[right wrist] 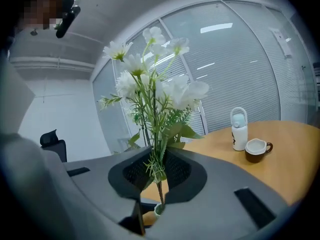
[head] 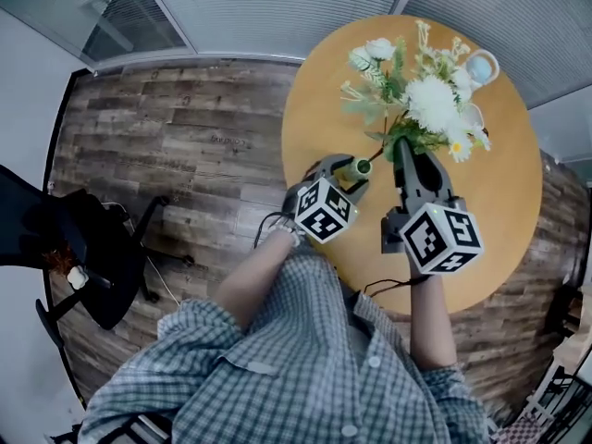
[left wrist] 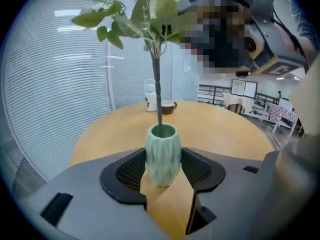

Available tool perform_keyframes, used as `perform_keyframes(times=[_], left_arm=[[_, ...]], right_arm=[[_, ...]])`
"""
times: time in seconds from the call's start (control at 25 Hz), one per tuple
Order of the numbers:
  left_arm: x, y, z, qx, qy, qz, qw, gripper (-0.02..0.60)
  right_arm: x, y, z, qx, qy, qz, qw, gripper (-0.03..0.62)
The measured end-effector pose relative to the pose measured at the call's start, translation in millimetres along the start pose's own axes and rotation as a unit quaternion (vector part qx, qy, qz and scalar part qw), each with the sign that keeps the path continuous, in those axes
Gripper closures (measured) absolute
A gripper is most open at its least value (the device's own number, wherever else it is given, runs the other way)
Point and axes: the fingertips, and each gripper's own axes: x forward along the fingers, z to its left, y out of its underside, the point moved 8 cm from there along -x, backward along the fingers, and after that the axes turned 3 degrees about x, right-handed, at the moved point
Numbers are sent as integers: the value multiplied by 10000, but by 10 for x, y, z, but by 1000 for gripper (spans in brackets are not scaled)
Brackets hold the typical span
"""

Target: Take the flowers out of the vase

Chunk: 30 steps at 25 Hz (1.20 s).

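Note:
A small pale green ribbed vase (left wrist: pixel 163 154) stands on the round wooden table (head: pixel 504 192). My left gripper (left wrist: pixel 163 170) is shut on its body, a pad on each side. One thin stem (left wrist: pixel 158 99) still reaches down into the vase mouth. My right gripper (right wrist: pixel 159 171) is shut on the stems of the white flower bunch (right wrist: pixel 155 91), just above the vase rim (right wrist: pixel 158 209). In the head view the blooms (head: pixel 421 95) spread out beyond both grippers, the left gripper (head: pixel 356 166) at the vase and the right gripper (head: pixel 407 151) beside it.
A white bottle (right wrist: pixel 239 129) and a brown cup with a white lid (right wrist: pixel 256 149) stand at the far side of the table. Behind the table are blinds on glass walls. A black office chair (head: pixel 88 248) stands on the wood floor at the left.

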Motion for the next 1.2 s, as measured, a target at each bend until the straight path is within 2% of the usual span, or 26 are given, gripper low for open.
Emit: perform_keyframes(times=[0.24,0.4,0.56,0.64,0.88,1.08,1.2], left_arm=[[-177,184,70,-11,-17,-52,10000,350],[-357,354,203,-20,-30,-107,9999,350],[-139,98,30,-1,-26,-17,10000,350],[-93,58,-7,1,-22,12,10000,350],[-109,74,20,4,-26,43,10000,350],[-120,65,-1,-8,-35,46,10000,350],[-110,56,-3,-6,-33,69,10000,350]], right_arm=[[-215,-274,150,212,-11,-482,9986,546],[-304,-289,185,125,362,-414,9984,546],[-563,-186,-456,569,680,89,9960,546],[-608,-29,-626,726,734,372,9940,546],[-514,580,-746,1068,788,1104,9850,548],[-341,1073,-754,1426,605,1782,9717,548],[-238,1310,-776,1826,477,2058,9602,548]])
